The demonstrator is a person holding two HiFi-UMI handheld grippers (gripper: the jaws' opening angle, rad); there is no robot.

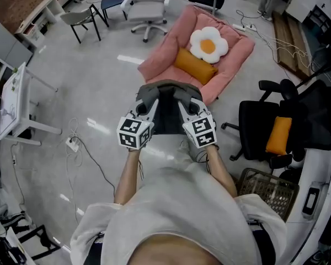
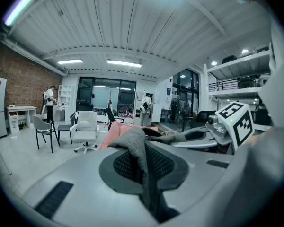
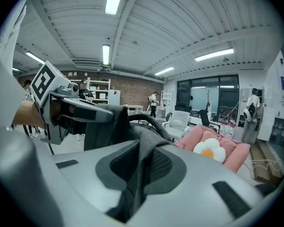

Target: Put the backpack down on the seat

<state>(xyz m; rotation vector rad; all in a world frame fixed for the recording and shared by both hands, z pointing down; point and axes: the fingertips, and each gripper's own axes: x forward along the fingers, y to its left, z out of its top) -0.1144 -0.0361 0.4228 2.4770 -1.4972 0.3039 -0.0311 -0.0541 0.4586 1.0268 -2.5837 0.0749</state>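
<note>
A grey and black backpack (image 1: pixel 166 101) hangs in the air in front of me, held by both grippers at its top. My left gripper (image 1: pixel 148 106) is shut on a grey strap (image 2: pixel 138 151), and my right gripper (image 1: pixel 186 105) is shut on the other strap (image 3: pixel 146 148). Just beyond the bag stands the pink seat (image 1: pixel 164 54), low on the floor. An orange cushion (image 1: pixel 194 65) and a white flower pillow (image 1: pixel 208 44) lie on it. The seat (image 3: pixel 236 152) and the pillow (image 3: pixel 209 150) also show in the right gripper view, to the right of the jaws.
A black office chair (image 1: pixel 259 128) with an orange cushion stands at the right, a wire basket (image 1: pixel 267 189) near it. A white swivel chair (image 1: pixel 146 7) and a grey chair (image 1: pixel 83 18) stand behind the seat. A white desk (image 1: pixel 14 101) and floor cables (image 1: pixel 74 145) are at the left.
</note>
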